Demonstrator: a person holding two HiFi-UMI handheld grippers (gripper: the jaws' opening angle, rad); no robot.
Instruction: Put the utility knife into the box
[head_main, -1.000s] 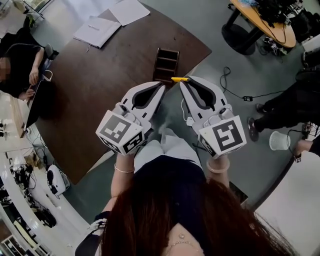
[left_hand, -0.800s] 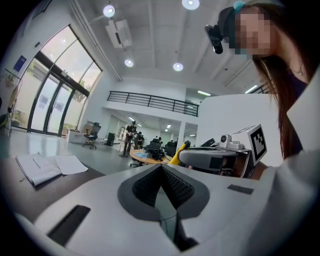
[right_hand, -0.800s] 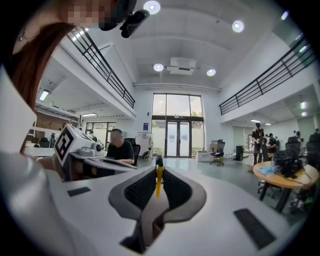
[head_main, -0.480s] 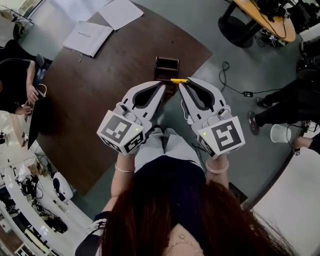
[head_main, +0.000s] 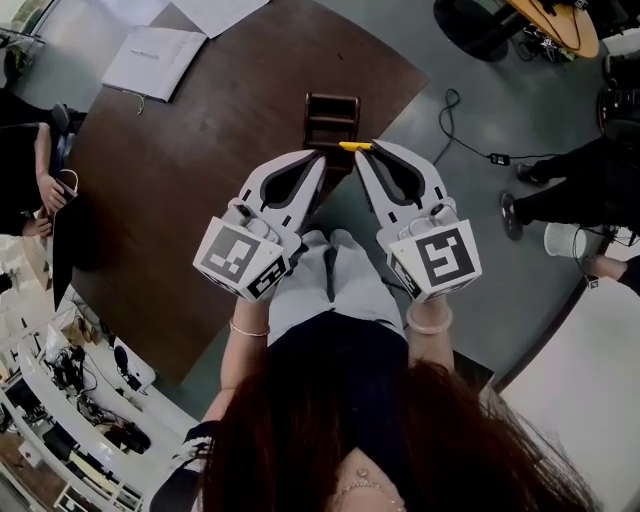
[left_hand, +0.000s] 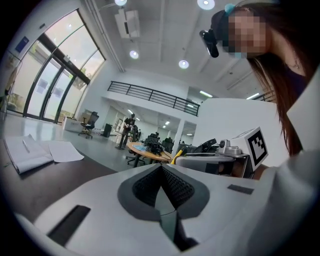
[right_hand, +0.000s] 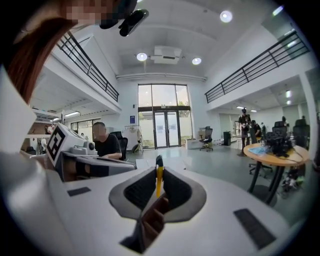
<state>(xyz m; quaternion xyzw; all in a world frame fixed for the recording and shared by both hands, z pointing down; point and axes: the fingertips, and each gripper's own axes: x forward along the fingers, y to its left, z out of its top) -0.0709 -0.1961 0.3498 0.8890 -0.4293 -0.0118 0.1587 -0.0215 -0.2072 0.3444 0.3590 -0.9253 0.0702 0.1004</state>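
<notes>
A yellow utility knife (head_main: 354, 146) is pinched at the tip of my right gripper (head_main: 366, 150), which is shut on it; in the right gripper view the knife (right_hand: 159, 181) stands edge-on between the jaws. Just beyond and below it sits the dark wooden box (head_main: 331, 120) with open compartments, at the near edge of the brown table (head_main: 200, 150); part of the box (right_hand: 150, 220) shows under the jaws. My left gripper (head_main: 322, 157) is shut with nothing in it, close beside the right one, its tip by the box's near end. In the left gripper view the jaws (left_hand: 161, 167) meet.
Papers and a notebook (head_main: 157, 61) lie at the table's far left. A person (head_main: 40, 170) sits at the left by a dark laptop. A black cable (head_main: 470, 145) runs over the grey floor at the right, near another person's legs (head_main: 560, 195). A round wooden table (head_main: 560, 20) stands far right.
Both grippers have edged slightly forward toward the box, the knife still held in the right one. The view has shifted a little.
</notes>
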